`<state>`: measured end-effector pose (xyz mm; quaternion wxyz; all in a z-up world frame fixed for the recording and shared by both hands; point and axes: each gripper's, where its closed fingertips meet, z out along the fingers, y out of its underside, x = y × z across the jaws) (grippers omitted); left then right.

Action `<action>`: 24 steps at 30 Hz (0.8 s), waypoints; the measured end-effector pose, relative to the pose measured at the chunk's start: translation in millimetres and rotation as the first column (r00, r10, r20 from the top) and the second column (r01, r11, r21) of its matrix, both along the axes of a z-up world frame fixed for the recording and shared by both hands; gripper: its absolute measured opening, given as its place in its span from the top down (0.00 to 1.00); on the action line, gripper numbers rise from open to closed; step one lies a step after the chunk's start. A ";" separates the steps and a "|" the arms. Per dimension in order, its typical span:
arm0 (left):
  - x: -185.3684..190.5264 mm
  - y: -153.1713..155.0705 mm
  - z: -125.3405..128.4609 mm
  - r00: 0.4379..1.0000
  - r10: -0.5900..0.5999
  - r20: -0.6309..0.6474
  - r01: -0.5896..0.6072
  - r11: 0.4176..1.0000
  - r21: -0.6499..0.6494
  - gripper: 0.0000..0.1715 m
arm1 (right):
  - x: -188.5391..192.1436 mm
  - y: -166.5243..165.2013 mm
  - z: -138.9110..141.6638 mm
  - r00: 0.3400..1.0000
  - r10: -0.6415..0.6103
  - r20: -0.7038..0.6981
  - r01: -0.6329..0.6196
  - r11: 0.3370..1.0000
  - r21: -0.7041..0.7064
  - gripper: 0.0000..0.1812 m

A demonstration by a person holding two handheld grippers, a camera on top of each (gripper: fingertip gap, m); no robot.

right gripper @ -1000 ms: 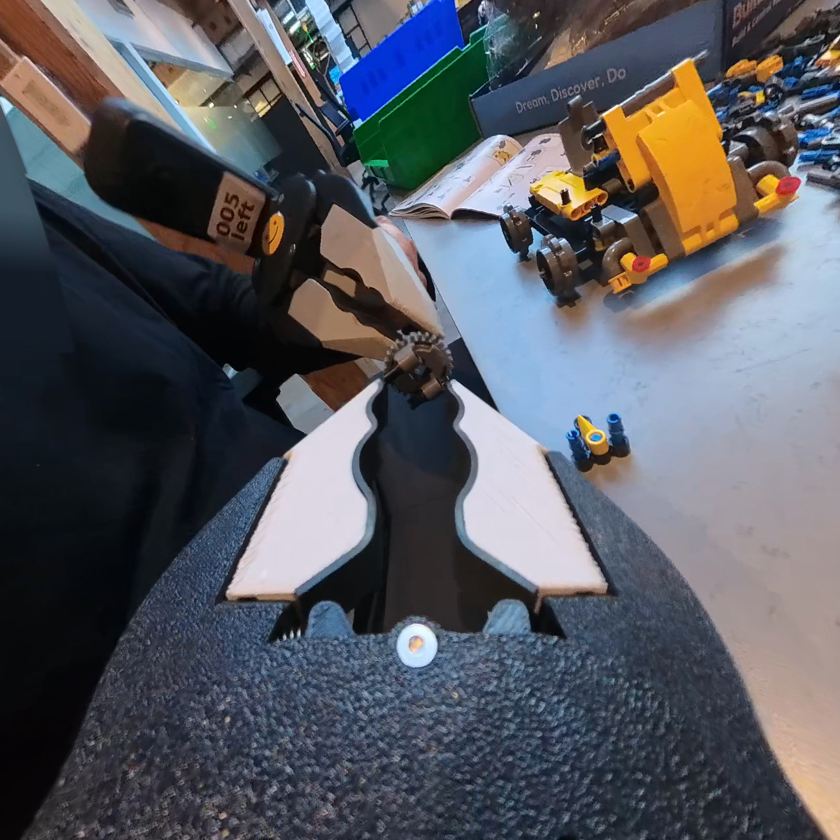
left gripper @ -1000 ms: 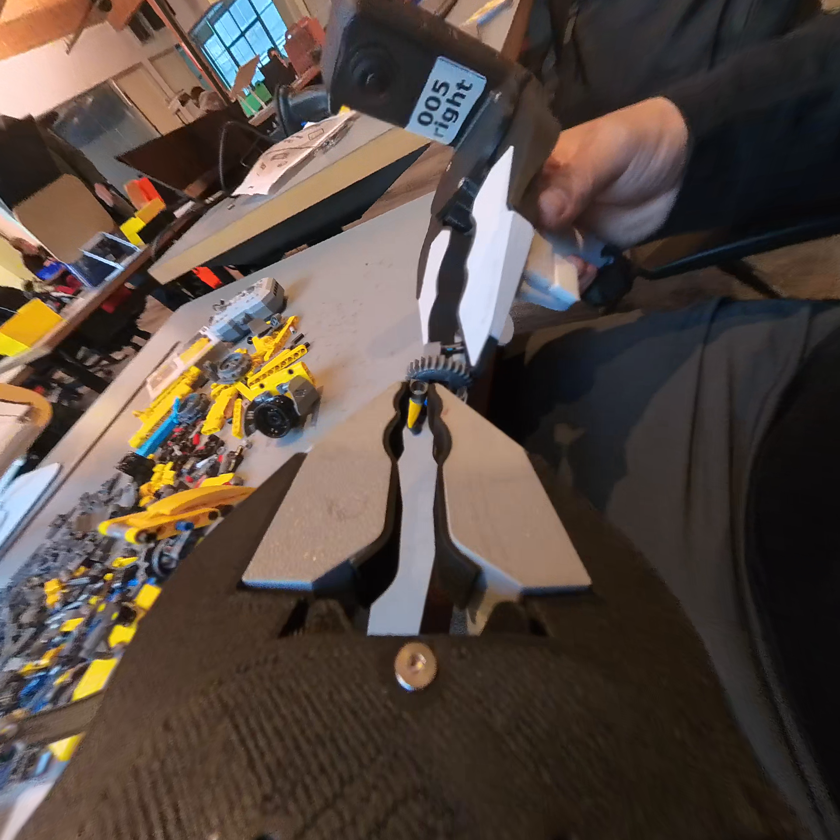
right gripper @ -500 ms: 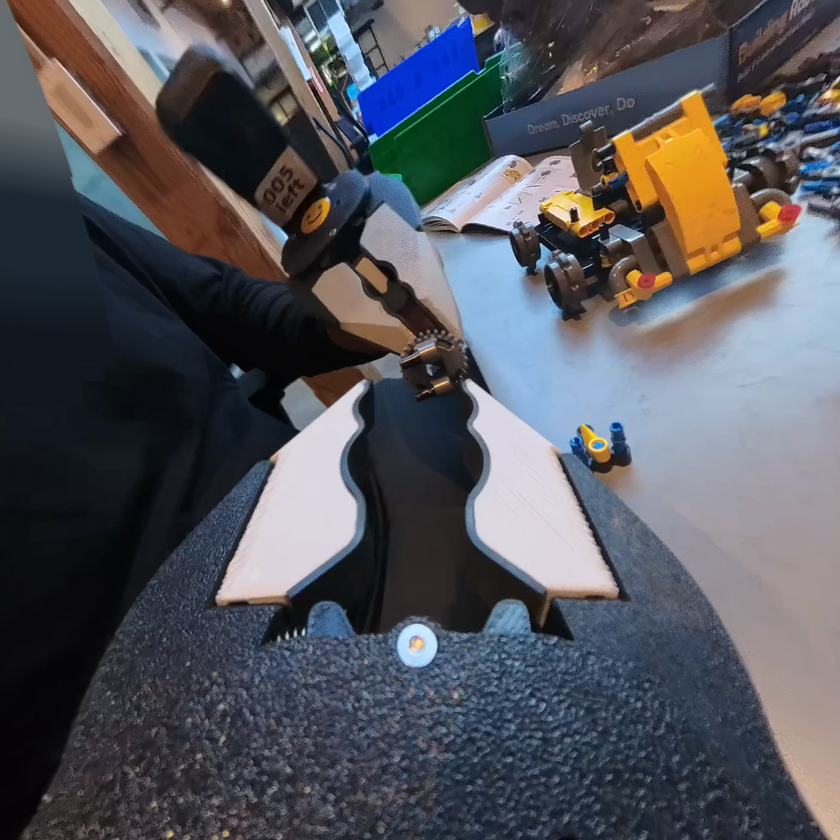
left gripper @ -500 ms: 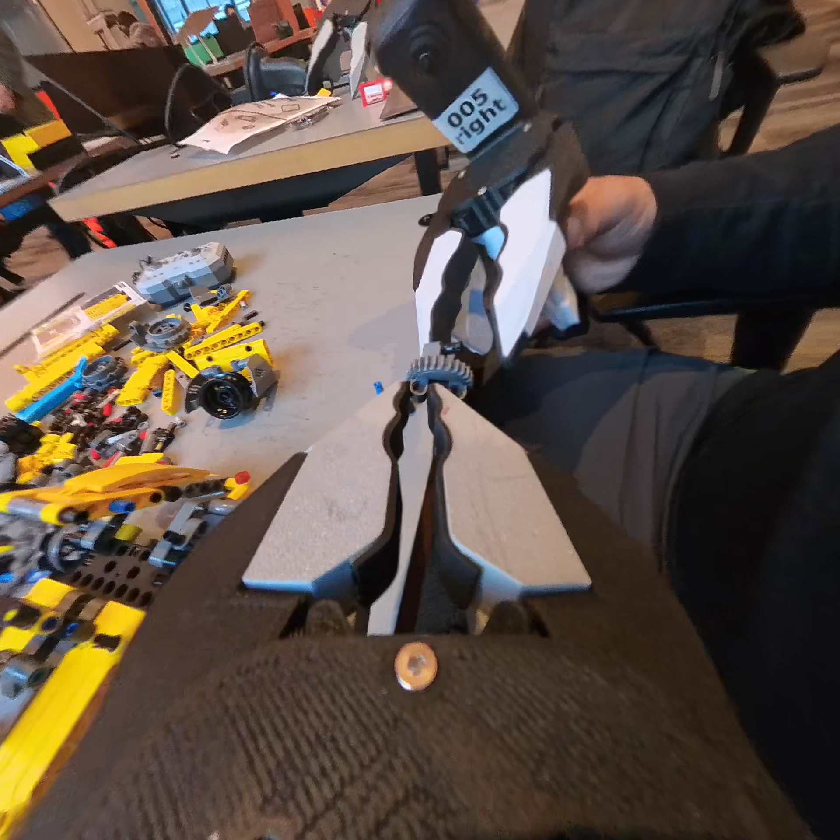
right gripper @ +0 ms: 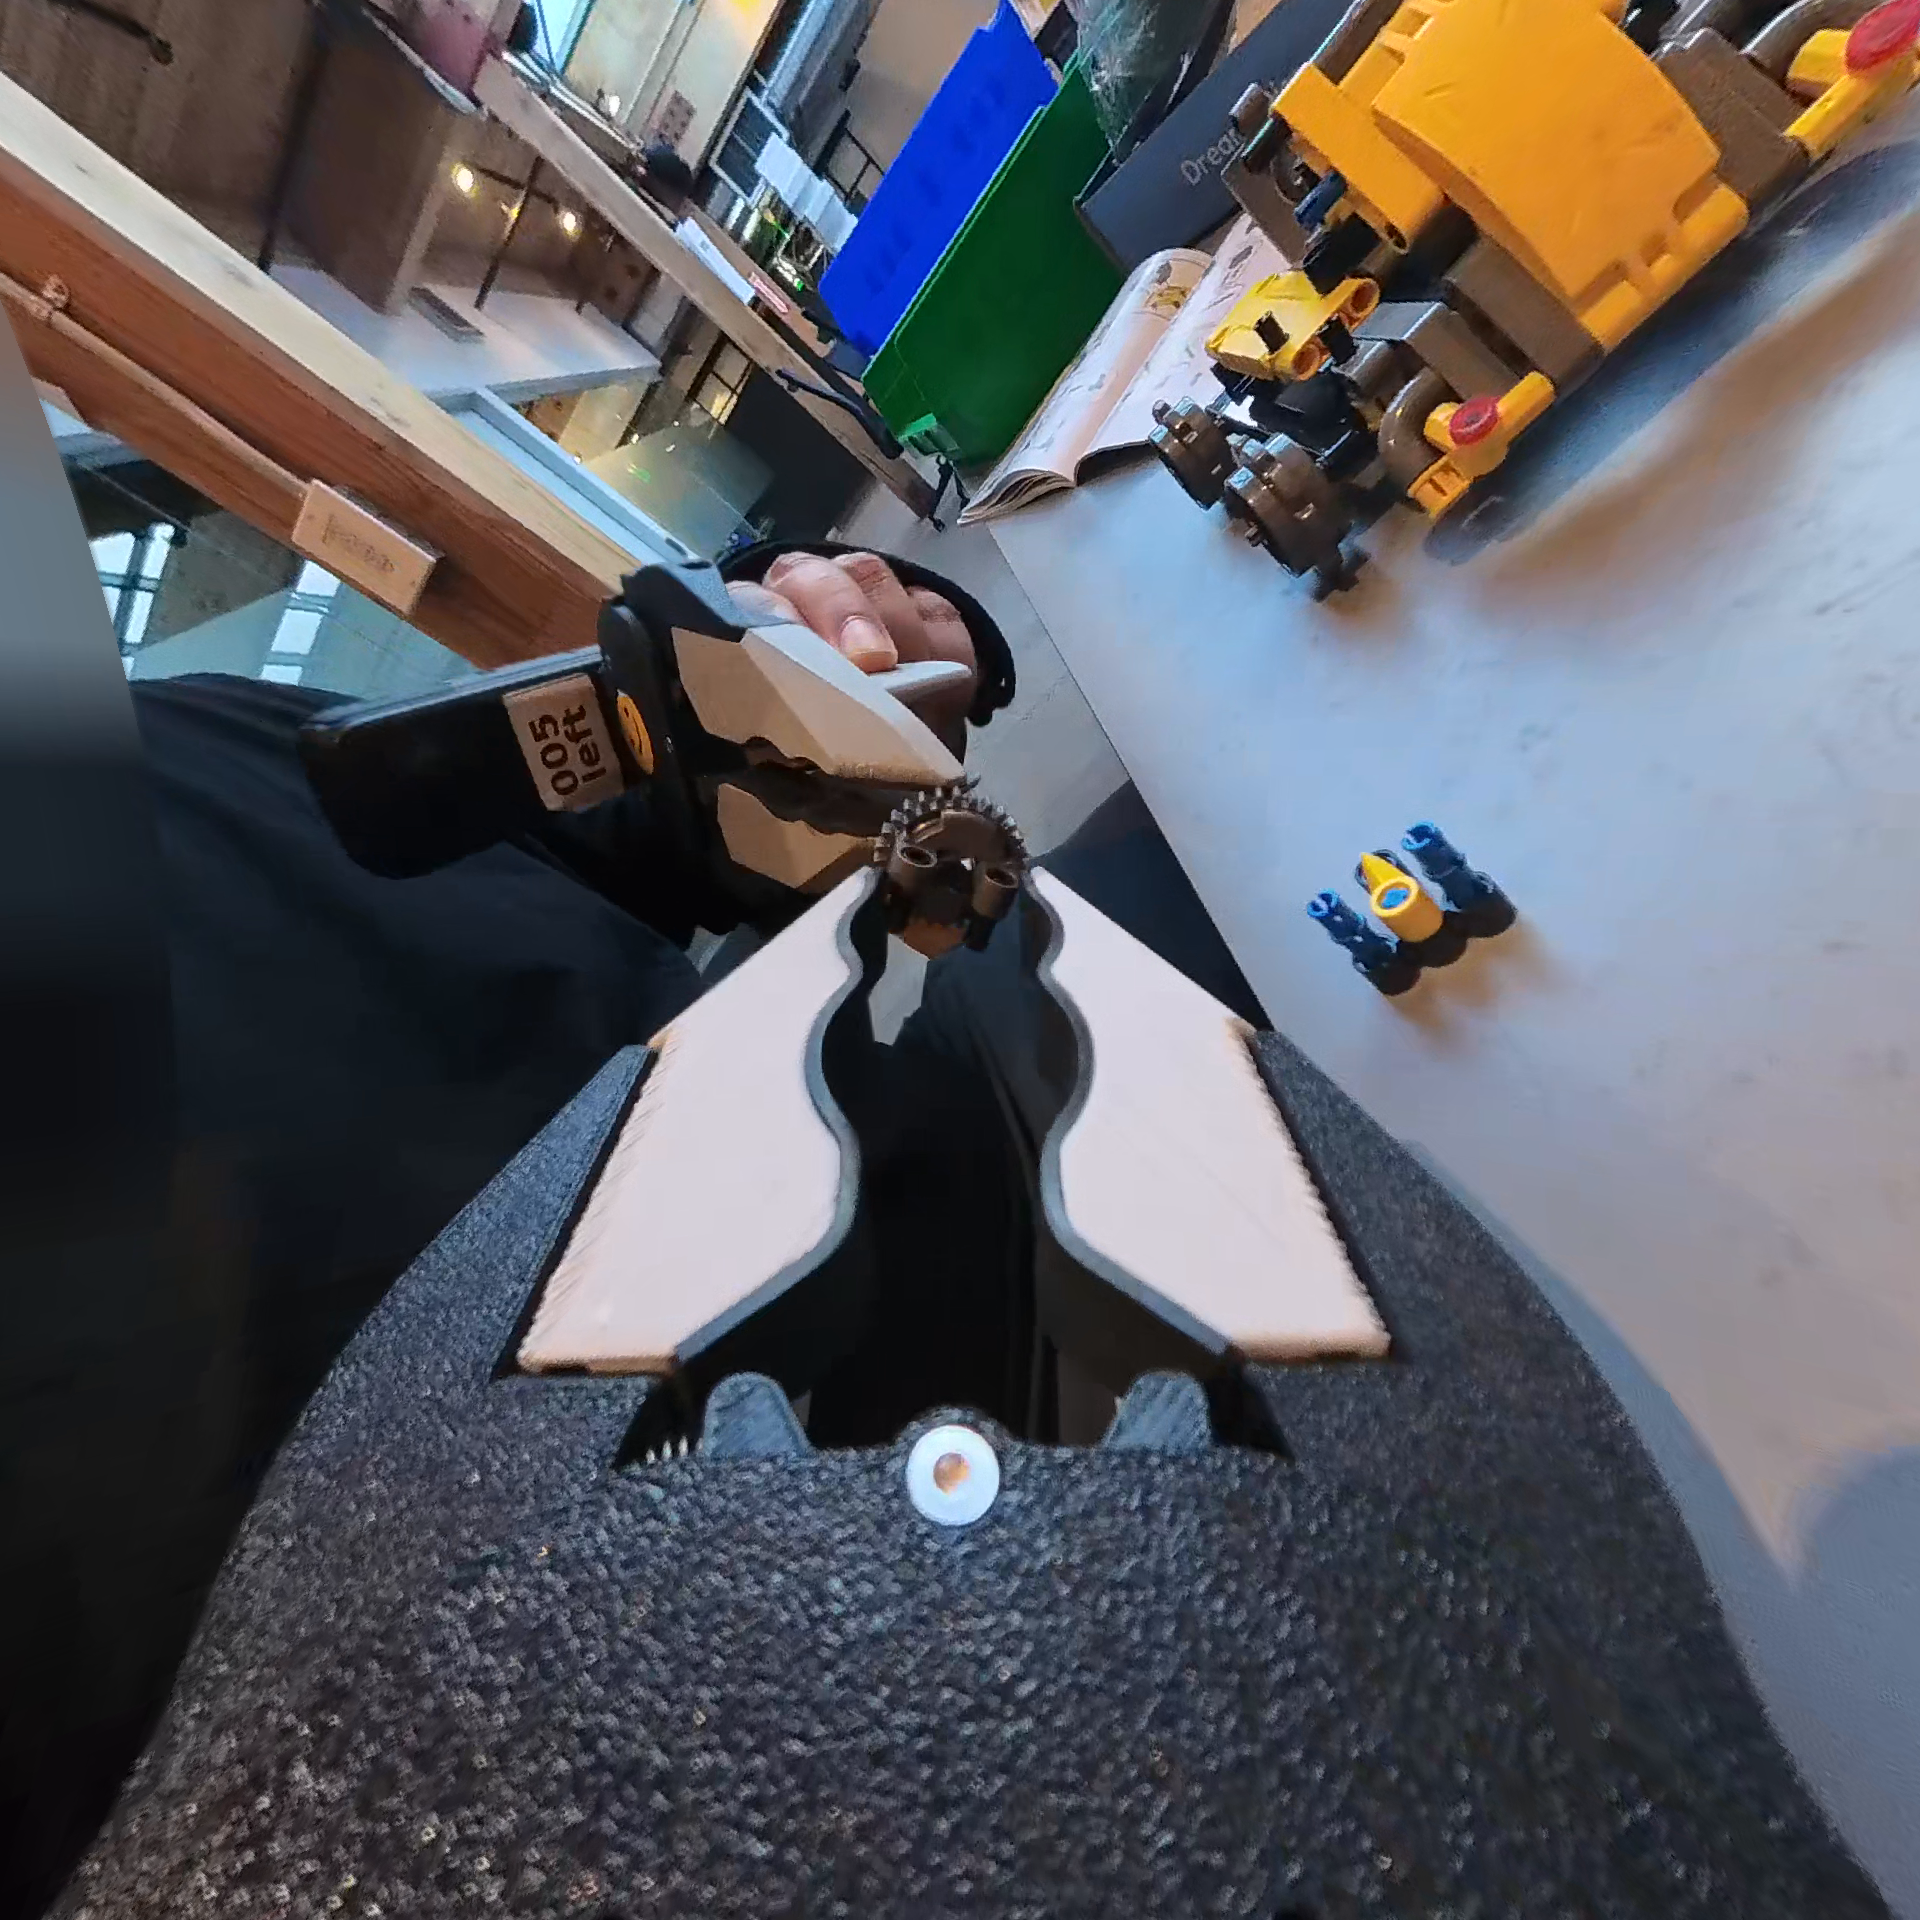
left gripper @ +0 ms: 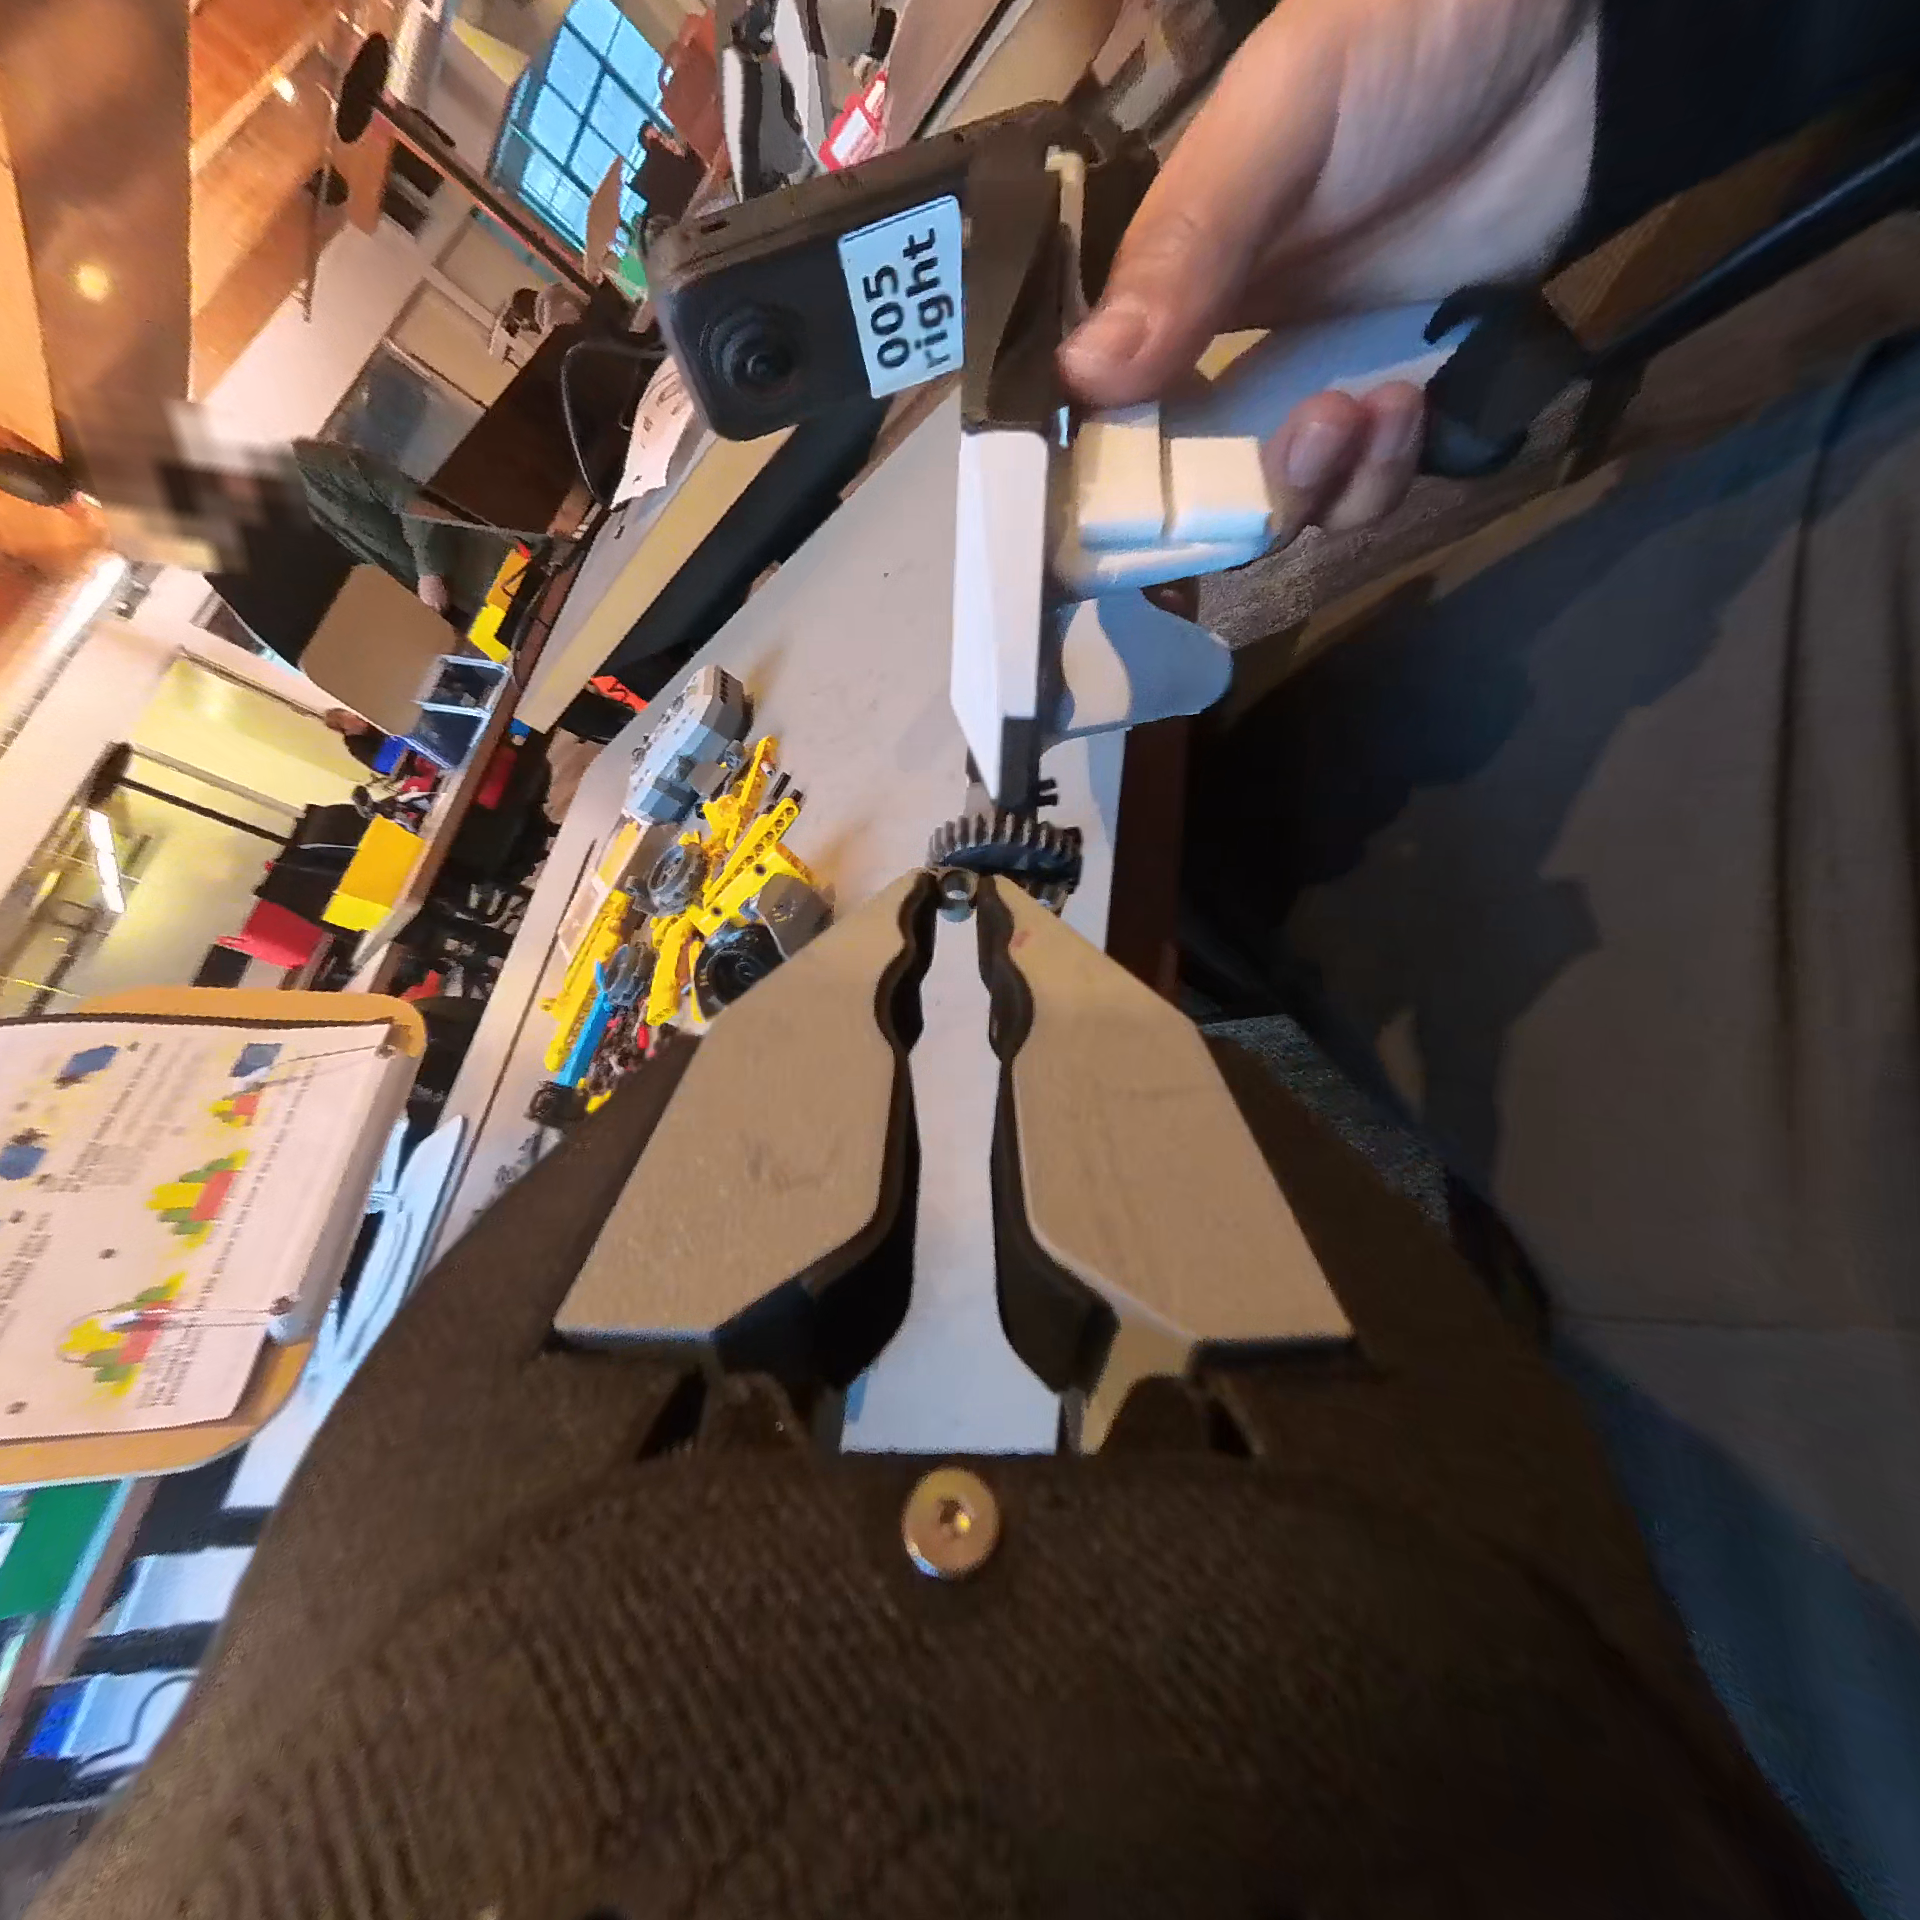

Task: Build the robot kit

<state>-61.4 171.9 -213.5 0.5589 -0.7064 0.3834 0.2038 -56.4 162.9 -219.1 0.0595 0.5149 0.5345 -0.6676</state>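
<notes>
Grey table, yellow brick vehicle, open booklet — blue and green bins

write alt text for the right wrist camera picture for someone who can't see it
The right gripper and the left gripper both pinch a small dark toothed plastic gear beside a grey table. On the table sit a yellow brick-built vehicle and small blue-and-yellow connector pieces.

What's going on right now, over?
Left gripper shut on small grey pin. Right gripper shut on dark gear. Both meet off the table edge.
</notes>
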 end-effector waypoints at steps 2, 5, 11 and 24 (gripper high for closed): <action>1.2 0.1 -0.2 1.000 -0.001 0.001 0.001 1.000 0.000 0.96 | 1.1 0.2 -0.2 1.000 0.006 -0.022 -0.006 1.000 0.029 0.87; 2.7 0.4 2.9 0.990 -0.011 0.139 0.017 0.999 -0.035 0.96 | 2.0 0.8 4.1 0.996 0.009 -0.093 0.000 0.996 0.089 0.87; 5.6 -0.3 8.0 0.885 -0.031 0.464 0.108 0.984 -0.140 0.96 | 3.9 0.5 11.5 0.962 0.029 -0.270 0.062 0.945 0.321 0.86; 21.3 -6.5 -9.3 0.697 -0.006 0.717 0.323 0.896 -0.306 0.96 | 15.2 -0.7 0.0 0.869 0.217 -0.445 0.232 0.616 0.753 0.81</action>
